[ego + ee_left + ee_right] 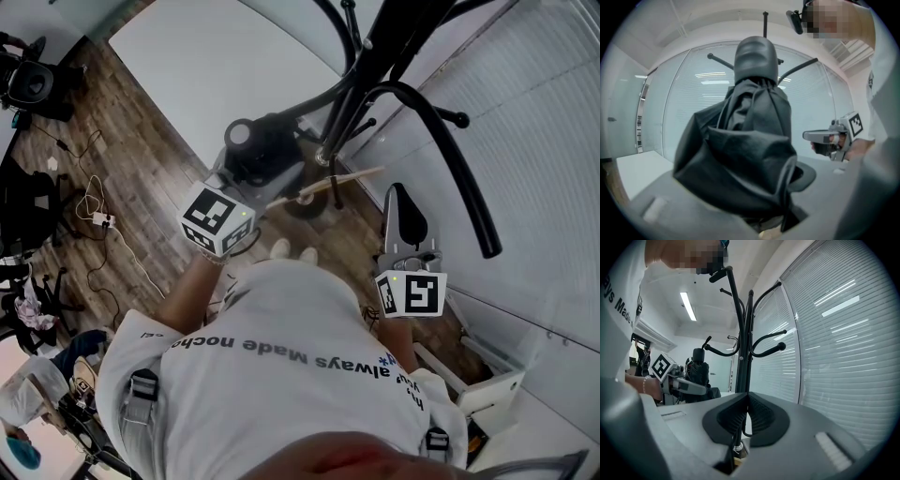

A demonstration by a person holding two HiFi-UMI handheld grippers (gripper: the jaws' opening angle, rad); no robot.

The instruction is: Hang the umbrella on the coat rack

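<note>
A folded black umbrella stands upright in my left gripper, round cap uppermost. In the left gripper view the umbrella fills the middle, its crumpled fabric pressed between both jaws of the left gripper. The black coat rack rises just beyond it, with curved hooks spreading from its pole. My right gripper is level beside the pole, to the right of the umbrella, tips together with nothing held. In the right gripper view its tips meet in front of the pole, with the umbrella at the left.
A glass wall with white blinds runs close along the right of the rack. A thin wooden stick shows by the rack's base. Cables lie on the wood floor at the left, a white box at lower right.
</note>
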